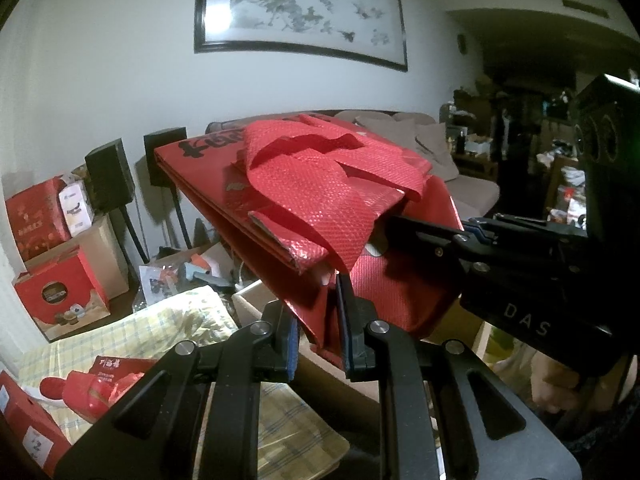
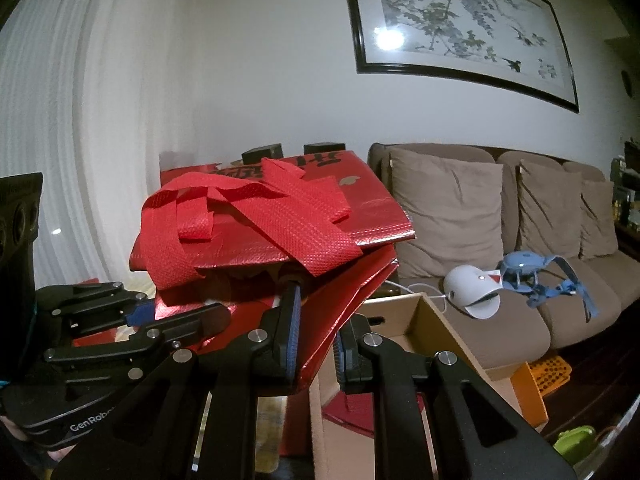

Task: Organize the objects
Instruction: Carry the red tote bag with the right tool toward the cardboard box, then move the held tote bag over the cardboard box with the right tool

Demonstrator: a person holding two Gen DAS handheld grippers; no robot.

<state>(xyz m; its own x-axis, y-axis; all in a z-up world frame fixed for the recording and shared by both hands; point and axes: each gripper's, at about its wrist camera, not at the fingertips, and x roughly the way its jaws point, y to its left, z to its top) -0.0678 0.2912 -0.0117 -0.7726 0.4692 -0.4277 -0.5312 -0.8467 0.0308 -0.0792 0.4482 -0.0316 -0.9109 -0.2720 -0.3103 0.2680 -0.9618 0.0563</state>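
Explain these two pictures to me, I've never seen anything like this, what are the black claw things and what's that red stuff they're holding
The black claws are hand-held grippers: a person carries one in each hand, and no robot arm is involved. Each has a wide-angle camera looking along its two fingers, which is why the pictures bulge. One picture comes from the left gripper, the other from the right gripper; each also shows the other claw at its edge.

The red stuff is a flattened, shiny red woven shopping bag with black lettering, its webbing handles flopped on top. Both claws are shut on its near edge, holding it up in the air.

Below it sits an open brown cardboard box. Behind are a brown cushioned sofa, carrying a white cap and a blue strappy harness, and a framed ink painting on the wall.
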